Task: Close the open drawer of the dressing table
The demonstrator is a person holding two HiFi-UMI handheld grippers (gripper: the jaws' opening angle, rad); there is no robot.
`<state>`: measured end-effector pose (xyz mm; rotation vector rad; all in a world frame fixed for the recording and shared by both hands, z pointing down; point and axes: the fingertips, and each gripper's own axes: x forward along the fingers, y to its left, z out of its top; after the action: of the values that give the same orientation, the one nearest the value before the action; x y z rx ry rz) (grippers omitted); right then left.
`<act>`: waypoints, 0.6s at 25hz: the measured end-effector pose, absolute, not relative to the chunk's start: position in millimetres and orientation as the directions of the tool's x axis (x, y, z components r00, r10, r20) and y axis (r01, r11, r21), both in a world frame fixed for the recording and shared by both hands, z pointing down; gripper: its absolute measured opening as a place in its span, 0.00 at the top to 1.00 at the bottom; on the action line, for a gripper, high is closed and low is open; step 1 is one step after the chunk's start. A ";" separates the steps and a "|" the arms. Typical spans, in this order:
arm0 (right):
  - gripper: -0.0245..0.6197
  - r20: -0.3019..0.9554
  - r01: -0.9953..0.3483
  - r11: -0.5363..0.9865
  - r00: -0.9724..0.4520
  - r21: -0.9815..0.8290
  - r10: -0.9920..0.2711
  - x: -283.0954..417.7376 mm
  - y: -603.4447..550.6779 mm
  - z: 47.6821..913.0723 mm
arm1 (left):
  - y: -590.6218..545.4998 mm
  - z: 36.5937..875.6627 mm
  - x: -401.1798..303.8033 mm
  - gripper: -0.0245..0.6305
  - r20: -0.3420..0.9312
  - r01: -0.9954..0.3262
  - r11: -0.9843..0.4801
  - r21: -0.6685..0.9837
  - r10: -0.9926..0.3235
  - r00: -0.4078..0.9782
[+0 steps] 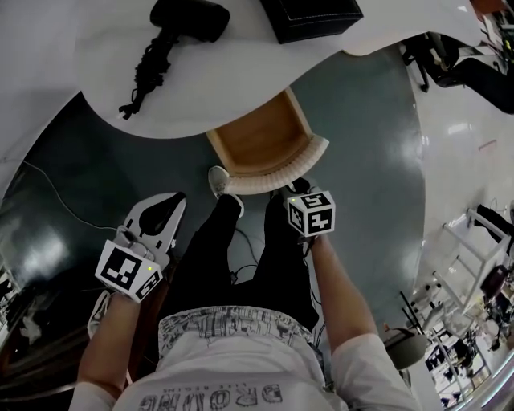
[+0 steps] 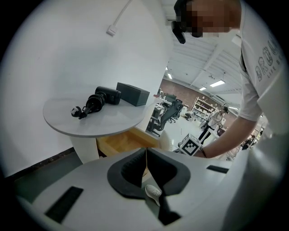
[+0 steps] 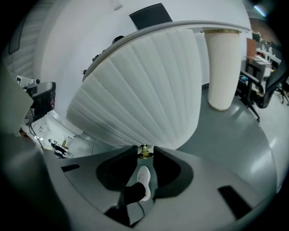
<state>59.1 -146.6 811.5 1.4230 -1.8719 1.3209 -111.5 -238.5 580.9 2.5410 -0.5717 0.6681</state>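
Note:
The dressing table's drawer point(image 1: 261, 140) stands pulled out from under the white tabletop point(image 1: 241, 72), its wooden inside showing behind a white fluted front point(image 1: 277, 178). In the right gripper view that fluted front point(image 3: 144, 90) fills the picture, and its small gold knob point(image 3: 144, 153) sits between the jaw tips. My right gripper point(image 3: 145, 151) is closed on the knob. It sits at the drawer front in the head view point(image 1: 294, 189). My left gripper point(image 1: 177, 199) hangs low at the left, away from the drawer, its jaws point(image 2: 146, 152) together with nothing between them.
A black hair dryer point(image 1: 189, 20) with its coiled cord and a black box point(image 1: 313, 16) lie on the tabletop. The table's fluted pedestal point(image 3: 223, 67) stands to the right of the drawer. The person's legs and white shoes point(image 1: 221, 183) are just in front of the drawer, on grey floor.

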 end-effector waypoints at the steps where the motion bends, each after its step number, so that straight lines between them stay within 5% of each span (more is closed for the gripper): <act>1: 0.78 0.789 -0.906 0.011 -0.374 -0.423 -0.488 59.0 -147.8 811.6 | -240.1 581.2 -110.8 0.93 0.535 -0.491 -0.813 0.313 -0.276 0.799; 15: 0.78 0.710 -0.888 0.028 -0.385 -0.459 -0.590 50.5 -230.6 807.1 | -269.9 593.8 -129.5 0.93 0.483 -0.546 -0.788 0.283 -0.374 0.791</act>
<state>50.5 -230.6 807.1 1.5087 -1.9892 1.2923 -129.5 -269.9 593.8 2.5680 -0.6934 0.5712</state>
